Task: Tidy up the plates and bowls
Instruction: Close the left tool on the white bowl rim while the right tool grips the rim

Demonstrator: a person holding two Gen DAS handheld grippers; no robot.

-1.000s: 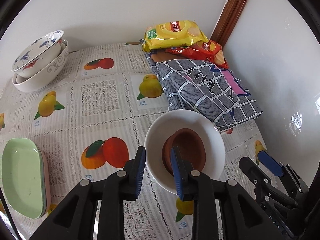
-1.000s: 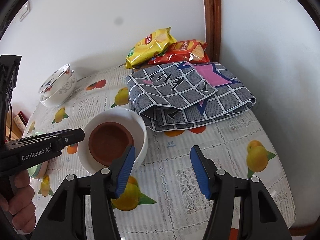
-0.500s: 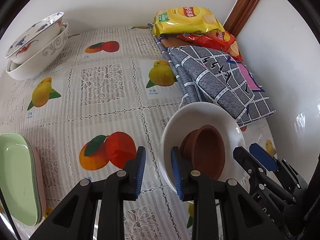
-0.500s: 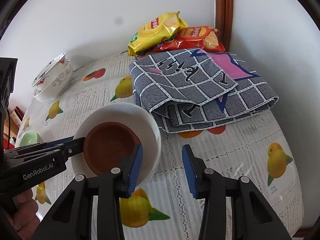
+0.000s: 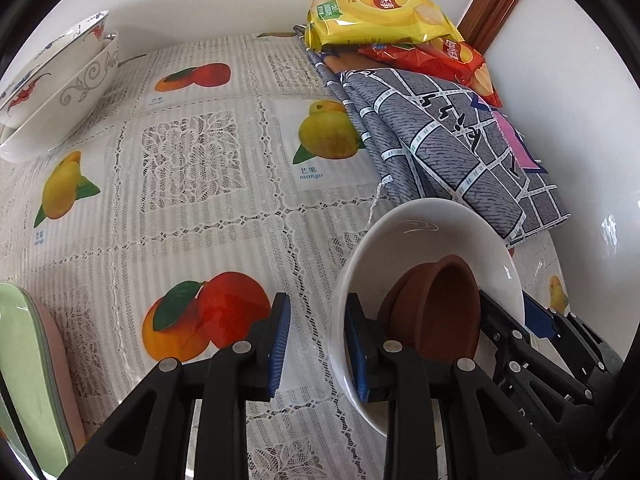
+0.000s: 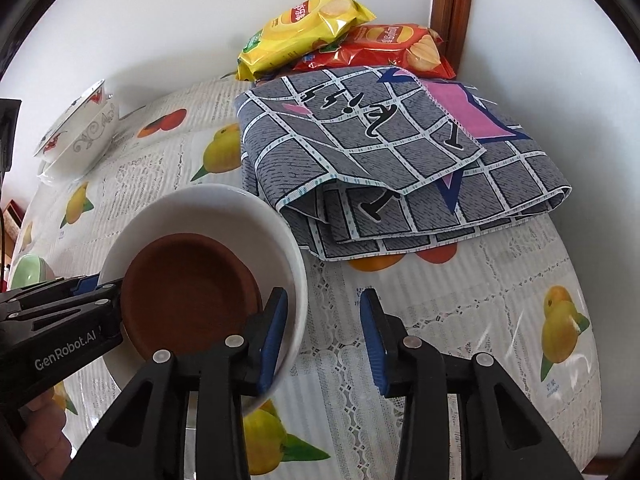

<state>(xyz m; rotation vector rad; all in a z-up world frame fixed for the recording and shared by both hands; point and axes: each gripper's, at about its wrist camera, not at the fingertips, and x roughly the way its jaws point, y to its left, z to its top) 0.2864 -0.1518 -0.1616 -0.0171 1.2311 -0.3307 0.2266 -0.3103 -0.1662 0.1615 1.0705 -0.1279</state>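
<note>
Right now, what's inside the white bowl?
A brown clay bowl sits tilted inside the white bowl. One finger of the right tool also reaches inside its rim. The white bowl's bottom under the brown one is covered, so anything beneath cannot be seen.

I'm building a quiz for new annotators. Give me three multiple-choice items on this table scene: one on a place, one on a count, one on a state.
1. Where is the brown clay dish?
A on the floor; B inside the white bowl; C on a shelf.
2. How many crisp bags lie by the wall?
A one; B two; C four.
3. How does the checked cloth lie?
A folded; B spread over the whole table; C hung on the wall.

Answers:
1 B, the bowl's rim surrounds it.
2 B, one yellow and one red.
3 A, layered edges show along its front.
</note>
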